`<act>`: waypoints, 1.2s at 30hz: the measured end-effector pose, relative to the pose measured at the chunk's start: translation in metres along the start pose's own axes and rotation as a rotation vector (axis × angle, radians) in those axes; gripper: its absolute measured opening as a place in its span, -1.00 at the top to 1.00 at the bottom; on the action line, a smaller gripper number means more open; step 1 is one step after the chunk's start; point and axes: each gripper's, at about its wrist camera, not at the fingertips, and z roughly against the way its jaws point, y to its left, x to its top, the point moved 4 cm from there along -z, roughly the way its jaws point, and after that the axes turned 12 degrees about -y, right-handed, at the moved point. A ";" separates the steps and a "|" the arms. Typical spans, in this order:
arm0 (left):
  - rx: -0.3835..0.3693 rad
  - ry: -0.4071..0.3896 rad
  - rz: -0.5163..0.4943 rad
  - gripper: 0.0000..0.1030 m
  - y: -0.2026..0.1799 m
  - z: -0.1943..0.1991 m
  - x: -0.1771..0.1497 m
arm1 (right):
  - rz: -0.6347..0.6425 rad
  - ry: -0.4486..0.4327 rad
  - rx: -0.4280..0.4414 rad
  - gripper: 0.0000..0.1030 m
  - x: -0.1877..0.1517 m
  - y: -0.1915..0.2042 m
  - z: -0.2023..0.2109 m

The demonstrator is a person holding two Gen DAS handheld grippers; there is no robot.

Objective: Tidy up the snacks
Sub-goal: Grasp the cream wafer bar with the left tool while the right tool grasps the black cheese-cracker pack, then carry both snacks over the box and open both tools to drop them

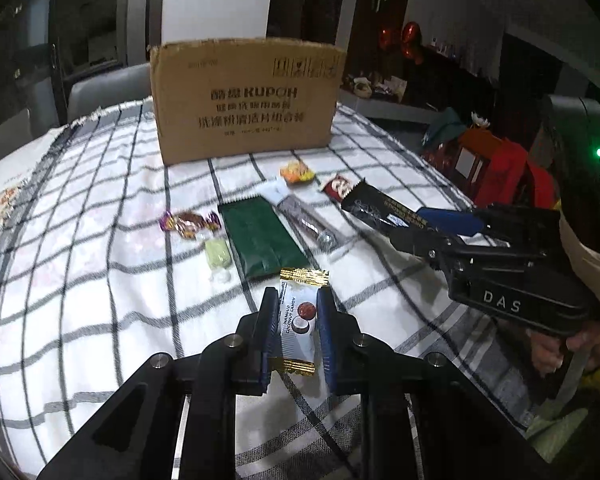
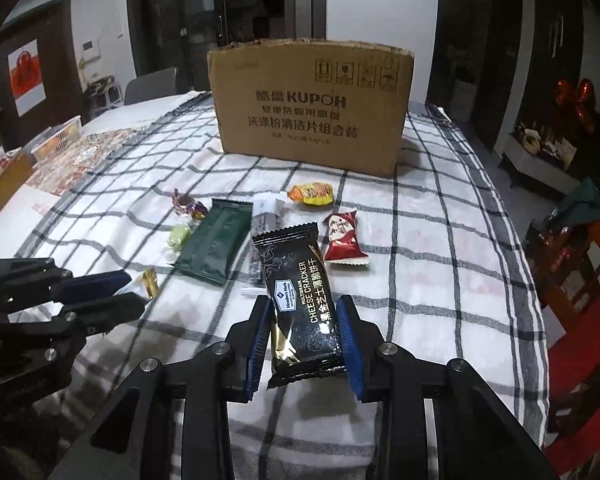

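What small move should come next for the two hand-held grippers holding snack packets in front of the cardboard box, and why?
Probably carry both packets forward over the open KUPOH cardboard box. The left hand-held gripper already pinches the coconut candy, and the right hand-held gripper grips the black cheese cracker packet. Both look lifted clear of the checked tablecloth, and the box stands just behind the remaining snacks.

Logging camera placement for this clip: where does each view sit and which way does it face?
Left wrist: on the left tongs, angled down at the table, gripping a coconut candy; right tongs at right.
Right wrist: on the right tongs, gripping a cheese cracker packet; left tongs at left.
Shared: cardboard box, green packet.
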 end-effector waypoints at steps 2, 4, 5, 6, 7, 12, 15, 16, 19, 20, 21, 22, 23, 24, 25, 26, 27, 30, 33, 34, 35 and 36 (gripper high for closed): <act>0.003 -0.018 0.001 0.61 -0.001 0.006 0.005 | -0.001 -0.013 0.001 0.33 0.003 0.002 0.005; 0.010 -0.042 -0.005 0.61 -0.001 0.012 0.010 | 0.001 -0.029 0.004 0.33 0.006 0.005 0.011; 0.011 -0.051 -0.006 0.61 -0.002 0.015 0.013 | 0.002 -0.036 0.004 0.33 0.008 0.006 0.014; 0.013 -0.059 -0.007 0.61 -0.002 0.018 0.014 | 0.001 -0.047 0.004 0.33 0.011 0.007 0.018; 0.015 -0.068 -0.009 0.61 -0.002 0.020 0.016 | 0.001 -0.054 0.005 0.33 0.013 0.008 0.021; 0.031 -0.122 -0.022 0.61 -0.002 0.034 0.031 | -0.013 -0.099 0.002 0.33 0.025 0.012 0.035; 0.032 -0.156 -0.013 0.61 0.000 0.042 0.043 | -0.028 -0.128 0.001 0.33 0.034 0.014 0.042; 0.031 -0.166 -0.012 0.61 0.001 0.044 0.047 | -0.038 -0.137 0.004 0.33 0.038 0.014 0.043; 0.037 -0.204 -0.015 0.61 0.003 0.050 0.060 | -0.059 -0.167 0.007 0.33 0.049 0.016 0.049; 0.040 -0.222 -0.019 0.61 0.003 0.053 0.066 | -0.059 -0.174 0.007 0.33 0.051 0.016 0.050; 0.042 -0.233 -0.022 0.61 0.003 0.054 0.070 | -0.060 -0.186 0.005 0.32 0.055 0.017 0.053; 0.044 -0.246 -0.025 0.61 0.004 0.057 0.074 | -0.063 -0.193 0.006 0.33 0.058 0.017 0.054; 0.045 -0.252 -0.026 0.61 0.004 0.057 0.076 | -0.067 -0.203 0.010 0.33 0.062 0.017 0.056; 0.048 -0.264 -0.028 0.61 0.005 0.059 0.081 | -0.069 -0.209 0.011 0.33 0.064 0.017 0.057; 0.047 -0.271 -0.030 0.61 0.005 0.060 0.084 | -0.072 -0.218 0.011 0.33 0.068 0.017 0.058; 0.049 -0.279 -0.032 0.61 0.005 0.061 0.088 | -0.075 -0.227 0.011 0.33 0.072 0.017 0.060; 0.052 -0.289 -0.033 0.61 0.005 0.062 0.092 | -0.077 -0.234 0.009 0.33 0.075 0.016 0.061; 0.056 -0.316 -0.037 0.61 0.006 0.065 0.105 | -0.086 -0.263 0.006 0.33 0.087 0.014 0.064; 0.062 -0.341 -0.044 0.61 0.008 0.066 0.118 | -0.093 -0.292 0.001 0.33 0.098 0.012 0.067; 0.064 -0.350 -0.047 0.61 0.009 0.066 0.123 | -0.095 -0.301 -0.001 0.33 0.103 0.010 0.067; 0.067 -0.357 -0.047 0.61 0.010 0.066 0.127 | -0.096 -0.306 -0.001 0.33 0.106 0.010 0.067; 0.068 -0.363 -0.047 0.61 0.010 0.067 0.130 | -0.099 -0.315 -0.001 0.33 0.112 0.009 0.067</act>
